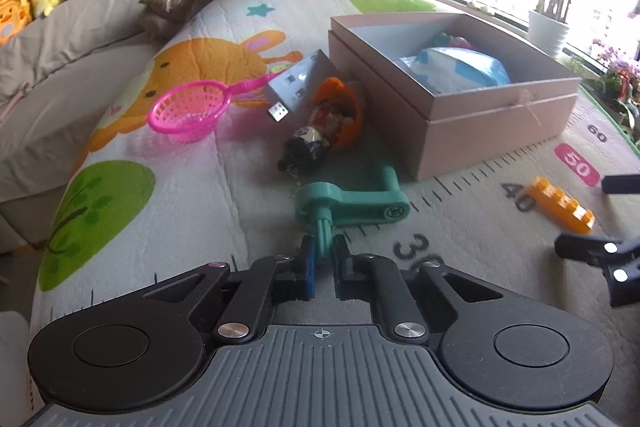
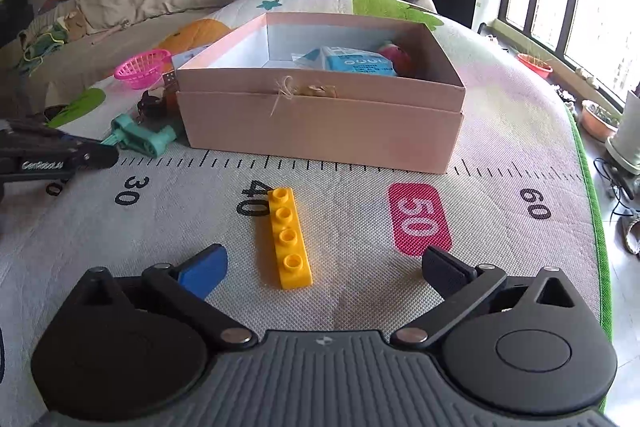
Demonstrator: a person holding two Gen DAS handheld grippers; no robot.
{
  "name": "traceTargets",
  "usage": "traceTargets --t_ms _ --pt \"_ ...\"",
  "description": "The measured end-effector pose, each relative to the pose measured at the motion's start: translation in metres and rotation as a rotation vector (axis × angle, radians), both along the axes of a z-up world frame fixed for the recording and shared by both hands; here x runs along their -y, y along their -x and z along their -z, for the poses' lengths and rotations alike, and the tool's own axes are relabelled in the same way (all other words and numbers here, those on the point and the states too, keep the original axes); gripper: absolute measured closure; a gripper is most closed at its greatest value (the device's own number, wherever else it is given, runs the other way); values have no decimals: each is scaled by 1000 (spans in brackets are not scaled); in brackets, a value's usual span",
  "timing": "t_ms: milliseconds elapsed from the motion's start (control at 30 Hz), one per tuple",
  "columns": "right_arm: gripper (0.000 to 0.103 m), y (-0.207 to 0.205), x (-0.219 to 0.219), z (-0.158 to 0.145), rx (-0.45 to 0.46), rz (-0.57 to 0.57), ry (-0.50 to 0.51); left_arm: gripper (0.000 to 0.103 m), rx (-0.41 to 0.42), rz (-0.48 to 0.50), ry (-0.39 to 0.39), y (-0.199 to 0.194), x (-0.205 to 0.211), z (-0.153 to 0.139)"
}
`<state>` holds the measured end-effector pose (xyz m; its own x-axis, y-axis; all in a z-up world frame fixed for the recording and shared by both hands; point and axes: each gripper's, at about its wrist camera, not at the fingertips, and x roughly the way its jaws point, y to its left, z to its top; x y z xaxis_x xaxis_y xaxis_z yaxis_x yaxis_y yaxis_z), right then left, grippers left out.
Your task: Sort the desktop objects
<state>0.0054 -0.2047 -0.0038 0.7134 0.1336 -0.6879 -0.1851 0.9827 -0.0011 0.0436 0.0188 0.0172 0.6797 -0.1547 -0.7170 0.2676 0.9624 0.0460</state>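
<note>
Sorting part done — a few things boxed, most still out on the mat.

The left gripper [image 1: 323, 259] has its jaws clamped on the stem of the green crank [image 1: 352, 205], just left of the pink box [image 2: 320, 107]; the right gripper [image 2: 324, 267] has its jaws wide apart, with the yellow brick [image 2: 290, 237] lying between them, untouched. A blue packet [image 2: 352, 61] already lies in the box; the doll [image 1: 320, 131], pink sieve [image 1: 188, 111] and grey plug [image 1: 296, 83] wait at far left. The mat [image 2: 500, 227] reads 30, 40, 50, 60 — the gripper's side lettering is too blurred to read.
</note>
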Motion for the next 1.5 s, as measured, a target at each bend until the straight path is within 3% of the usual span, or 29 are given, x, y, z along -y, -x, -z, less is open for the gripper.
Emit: traceTargets --t_ms 200,267,333,433,500,700,800,900,1133,1267,1500 --pt "0 1 0 0 0 4 1 89 -27 98 -3 36 -5 -7" --pt "0 1 0 0 0 3 2 82 -20 105 -22 40 -3 -9" --pt "0 1 0 0 0 3 2 46 -9 103 -11 41 -1 -10" --pt "0 1 0 0 0 2 2 26 15 94 -1 34 8 -12" --pt "0 1 0 0 0 2 1 18 24 91 13 27 16 -11" --pt "0 1 0 0 0 3 1 17 26 85 -51 13 42 5" --pt "0 0 0 1 0 3 1 27 28 86 -21 12 39 5" --pt "0 0 0 1 0 3 1 27 35 99 -15 17 36 6" --pt "0 0 2 0 -14 1 -13 26 8 268 20 48 28 5" --pt "0 2 -1 -1 -29 -3 -6 8 27 190 -15 52 17 8" --pt "0 0 -5 -4 -46 10 13 7 9 38 -5 37 1 6"
